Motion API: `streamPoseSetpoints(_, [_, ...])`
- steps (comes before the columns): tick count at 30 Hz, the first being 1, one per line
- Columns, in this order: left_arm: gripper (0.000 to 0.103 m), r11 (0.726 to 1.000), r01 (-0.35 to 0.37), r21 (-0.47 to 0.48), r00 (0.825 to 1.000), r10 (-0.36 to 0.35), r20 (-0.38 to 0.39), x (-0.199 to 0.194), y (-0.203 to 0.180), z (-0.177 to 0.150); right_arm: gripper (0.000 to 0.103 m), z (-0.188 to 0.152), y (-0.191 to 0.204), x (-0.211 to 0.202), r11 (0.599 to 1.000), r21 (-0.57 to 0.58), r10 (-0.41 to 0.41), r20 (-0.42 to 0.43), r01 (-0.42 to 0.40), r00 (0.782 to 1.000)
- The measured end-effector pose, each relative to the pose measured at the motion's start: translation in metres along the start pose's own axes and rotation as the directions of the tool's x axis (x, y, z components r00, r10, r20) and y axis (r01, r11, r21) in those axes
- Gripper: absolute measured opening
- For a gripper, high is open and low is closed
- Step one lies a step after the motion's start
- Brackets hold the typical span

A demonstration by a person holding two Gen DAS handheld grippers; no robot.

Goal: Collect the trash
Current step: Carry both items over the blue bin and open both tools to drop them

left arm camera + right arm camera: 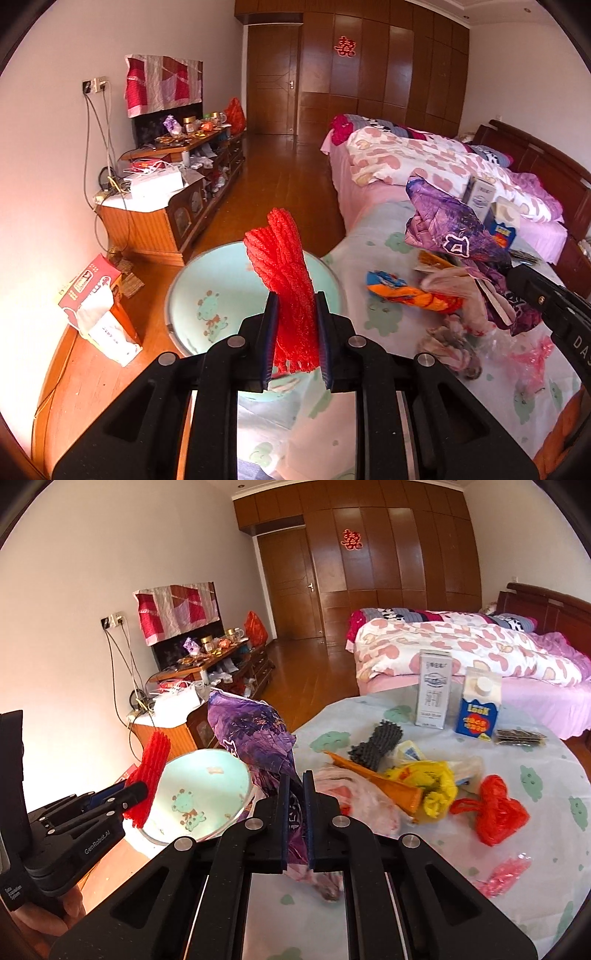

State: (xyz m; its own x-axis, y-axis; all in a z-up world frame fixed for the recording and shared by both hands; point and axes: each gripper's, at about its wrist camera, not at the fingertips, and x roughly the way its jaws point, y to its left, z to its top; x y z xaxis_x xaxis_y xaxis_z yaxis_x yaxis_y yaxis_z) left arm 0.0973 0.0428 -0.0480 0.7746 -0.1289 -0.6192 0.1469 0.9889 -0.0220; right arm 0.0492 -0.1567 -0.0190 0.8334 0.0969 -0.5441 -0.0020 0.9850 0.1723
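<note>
Clamping a red foam net [286, 291], the left gripper [297, 306] holds it upright over the pale green basin [207, 295]. The right gripper [296, 786] pinches a purple wrapper [255, 734] above the cloth-covered table [535, 878]. Beyond lie a yellow bag [430, 779], a red bag [493, 810] and two cartons [434, 688].

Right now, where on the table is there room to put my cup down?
Bare cloth lies behind the red bag, below the blue carton and near the table edge. The middle is crowded: yellow bag, black foam net, orange wrapper.
</note>
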Motion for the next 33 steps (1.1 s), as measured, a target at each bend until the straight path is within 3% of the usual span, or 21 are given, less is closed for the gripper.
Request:
streamPoseSetpoints(6, [0.019,0.996,-0.071,-0.045,0.996,0.069,-0.052,0.03,0.03,0.002,0.008,-0.002,0.045,0.056,0.999,-0.025,0.033,-0.083,-0.035,0.996])
streamPoseSetpoints(16, [0.019,0.992,-0.119,-0.037,0.987,0.114,-0.113,0.066,0.051,0.001,0.008,-0.009,0.079,0.123,0.997,-0.02,0.064,-0.224,-0.07,0.973])
streamPoseSetpoints(20, [0.023,0.99,-0.137,-0.036,0.983,0.131,-0.132,0.074,0.055,0.001,0.015,-0.012,0.083,0.137,0.995,-0.004,0.093,-0.26,-0.097,0.961])
streamPoseSetpoints(24, [0.024,0.988,-0.151,-0.046,0.98,0.143,-0.142,0.078,0.06,0.0,0.023,-0.01,0.081,0.133,0.996,-0.001,0.086,-0.243,-0.089,0.966])
streamPoseSetpoints(27, [0.035,0.985,-0.167,-0.042,0.977,0.159,-0.141,0.077,0.058,0.0,0.027,-0.008,0.076,0.124,0.998,0.005,0.069,-0.213,-0.07,0.975])
streamPoseSetpoints(28, [0.042,0.983,-0.178,-0.041,0.976,0.171,-0.137,0.076,0.057,0.001,0.029,-0.007,0.074,0.121,0.998,0.005,0.064,-0.203,-0.064,0.977])
streamPoseSetpoints(33, [0.06,0.975,-0.219,-0.027,0.971,0.215,-0.109,0.065,0.049,0.001,0.047,-0.007,0.057,0.1,1.0,0.001,0.018,-0.145,-0.018,0.989])
